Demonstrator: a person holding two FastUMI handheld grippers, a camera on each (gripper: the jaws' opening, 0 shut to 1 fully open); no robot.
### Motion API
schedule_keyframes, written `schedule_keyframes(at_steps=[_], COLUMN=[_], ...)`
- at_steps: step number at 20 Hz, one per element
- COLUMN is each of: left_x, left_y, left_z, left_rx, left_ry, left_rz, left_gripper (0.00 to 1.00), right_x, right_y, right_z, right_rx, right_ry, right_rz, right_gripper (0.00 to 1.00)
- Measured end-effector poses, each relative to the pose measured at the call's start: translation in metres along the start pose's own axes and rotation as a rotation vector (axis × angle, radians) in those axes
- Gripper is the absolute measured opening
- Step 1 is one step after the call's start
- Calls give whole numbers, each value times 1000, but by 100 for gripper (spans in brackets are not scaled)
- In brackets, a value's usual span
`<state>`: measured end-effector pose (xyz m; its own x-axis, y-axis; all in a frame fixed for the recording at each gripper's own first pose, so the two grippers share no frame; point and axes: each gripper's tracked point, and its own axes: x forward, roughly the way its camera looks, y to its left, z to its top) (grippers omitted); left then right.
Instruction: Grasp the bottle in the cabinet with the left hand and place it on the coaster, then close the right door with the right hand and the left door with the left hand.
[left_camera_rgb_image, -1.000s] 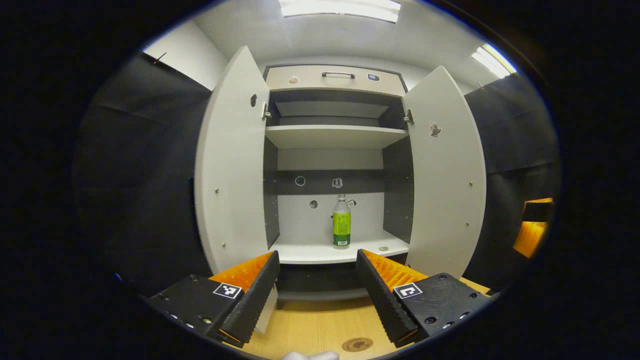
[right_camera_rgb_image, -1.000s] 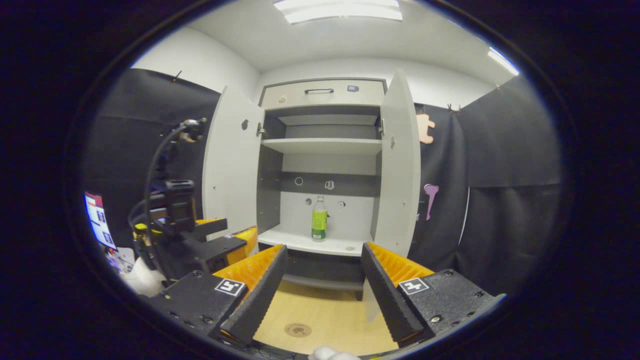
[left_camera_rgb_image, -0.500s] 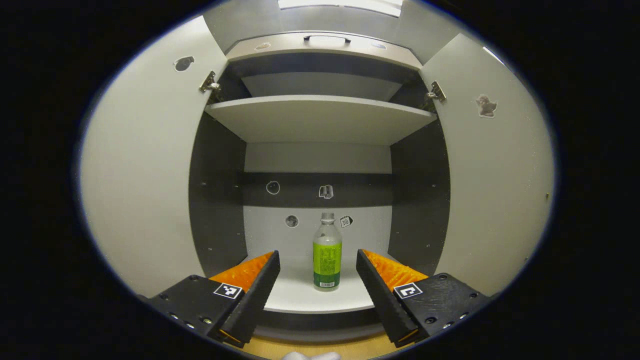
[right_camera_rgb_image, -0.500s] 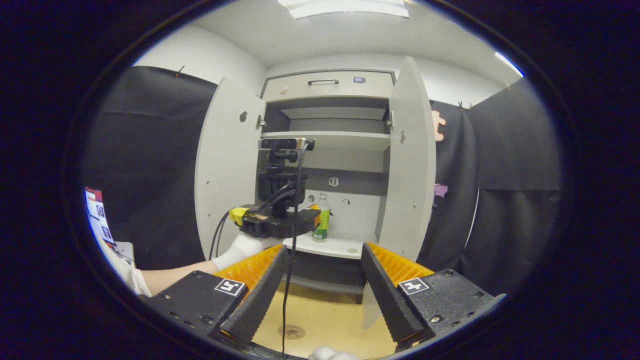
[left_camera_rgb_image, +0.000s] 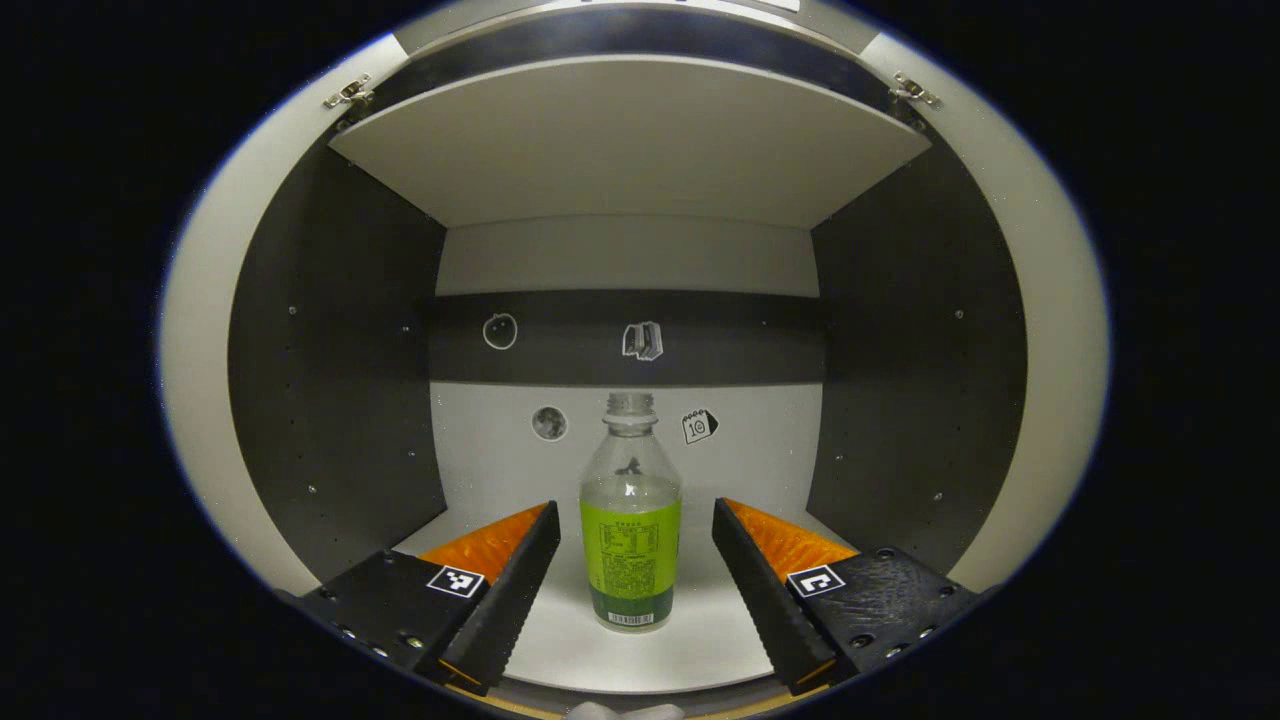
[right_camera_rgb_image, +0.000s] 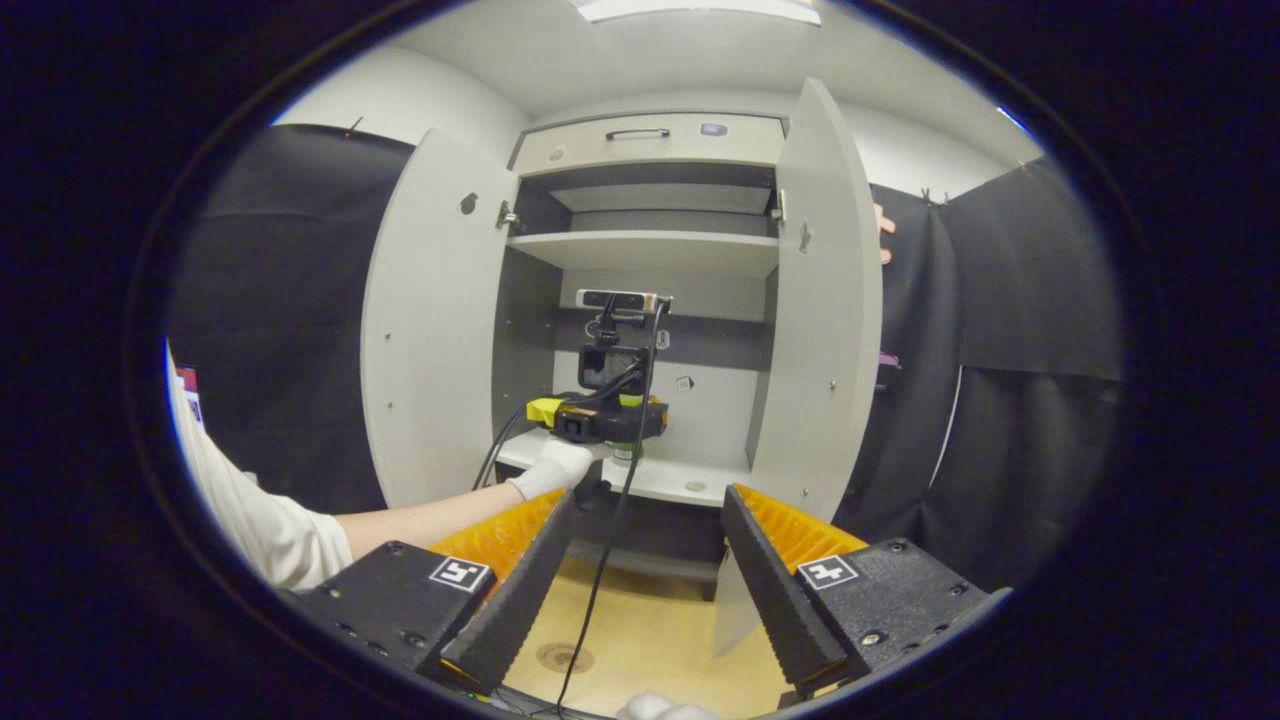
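A clear bottle (left_camera_rgb_image: 631, 520) with a green label stands upright on the cabinet's lower shelf (left_camera_rgb_image: 700, 640). My left gripper (left_camera_rgb_image: 632, 600) is open, one finger on each side of the bottle's base, not touching it. In the right gripper view the left gripper (right_camera_rgb_image: 600, 418) reaches into the cabinet, held by a gloved hand (right_camera_rgb_image: 550, 468), and hides most of the bottle. My right gripper (right_camera_rgb_image: 640, 590) is open and holds nothing, back from the cabinet. The round brown coaster (right_camera_rgb_image: 565, 657) lies on the wooden tabletop (right_camera_rgb_image: 670, 640). Both the left door (right_camera_rgb_image: 430, 320) and the right door (right_camera_rgb_image: 825, 300) stand open.
An upper shelf (left_camera_rgb_image: 630, 140) spans the cabinet above the bottle. A drawer with a handle (right_camera_rgb_image: 640, 133) tops the cabinet. A cable (right_camera_rgb_image: 610, 540) hangs from the left gripper across the tabletop. A small round object (right_camera_rgb_image: 696, 486) lies on the lower shelf.
My left gripper moved forward into the cabinet until its fingers flank the bottle. My right gripper drifted slightly closer to the cabinet and stayed open.
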<state>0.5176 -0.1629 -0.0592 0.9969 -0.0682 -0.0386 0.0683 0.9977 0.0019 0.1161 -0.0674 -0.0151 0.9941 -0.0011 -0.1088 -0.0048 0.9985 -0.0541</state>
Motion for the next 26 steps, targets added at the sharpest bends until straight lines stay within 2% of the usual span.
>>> schedule_keyframes(at_steps=[7,8,9,12,17,19,20,26], left_x=[31,33,31,21,-29,-55,-71,-164], left_y=[3,7,9,7,9,10,12,-1], left_z=[-7,-7,-7,6,27,33,37,42], left_rx=[-29,-31,-34,-32,-11,-6,-1,-7], left_ry=[6,4,6,-23,-61,-79,-95,-121], left_rz=[33,44,49,27,-13,-29,-34,-117], left_gripper=[94,92,76,77,76,80,76,76], right_x=[14,15,16,16,11,7,6,-9], right_y=[-17,-19,-20,-23,-22,-22,-22,-31], right_z=[-5,-6,-6,-2,3,3,3,-5], right_rx=[1,2,2,8,32,38,43,85], right_ry=[14,15,15,3,-17,-24,-28,-28], right_rz=[-7,-7,-8,-14,-22,-33,-39,-96], right_gripper=[96,97,97,97,97,97,95,97])
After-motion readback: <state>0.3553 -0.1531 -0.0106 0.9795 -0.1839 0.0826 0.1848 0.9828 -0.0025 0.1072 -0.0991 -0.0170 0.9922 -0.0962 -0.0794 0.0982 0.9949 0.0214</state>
